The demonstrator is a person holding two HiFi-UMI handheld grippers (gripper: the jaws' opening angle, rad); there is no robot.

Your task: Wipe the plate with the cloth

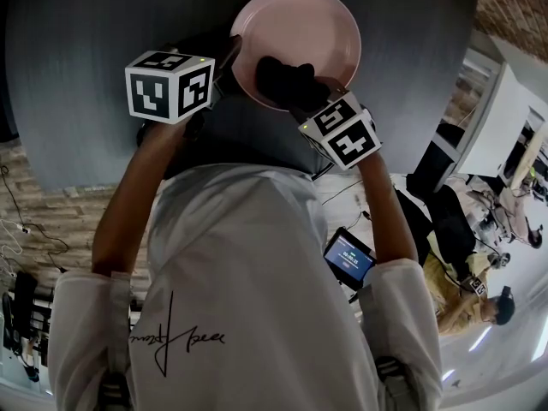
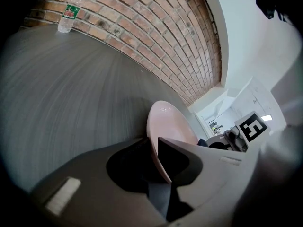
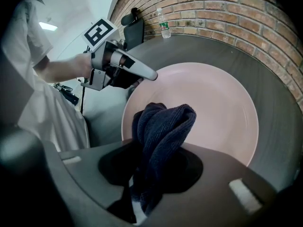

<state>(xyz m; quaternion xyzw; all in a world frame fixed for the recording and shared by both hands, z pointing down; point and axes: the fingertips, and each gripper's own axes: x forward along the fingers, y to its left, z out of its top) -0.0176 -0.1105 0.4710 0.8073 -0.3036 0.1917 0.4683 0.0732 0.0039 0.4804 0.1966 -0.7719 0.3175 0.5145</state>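
A pink plate (image 1: pixel 295 24) is held tilted above the dark grey table (image 1: pixel 77 67). My left gripper (image 1: pixel 231 58) is shut on the plate's left rim; in the left gripper view the plate (image 2: pixel 168 124) shows edge-on, its rim clamped between the jaws of my left gripper (image 2: pixel 155 150). My right gripper (image 1: pixel 300 97) is shut on a bunched dark blue cloth (image 1: pixel 287 80). In the right gripper view the cloth (image 3: pixel 163 124) sticks out past my right gripper (image 3: pixel 154 162) and rests against the plate's (image 3: pixel 218 108) inner face near its lower left. My left gripper (image 3: pixel 139 74) shows there at the plate's left rim.
A water bottle (image 3: pixel 164 23) stands at the table's far edge by the brick wall (image 3: pixel 227 8), with a dark object (image 3: pixel 132 30) beside it. Below my right arm a small lit screen (image 1: pixel 348 258) shows. Seated people (image 1: pixel 479 302) are off to the right.
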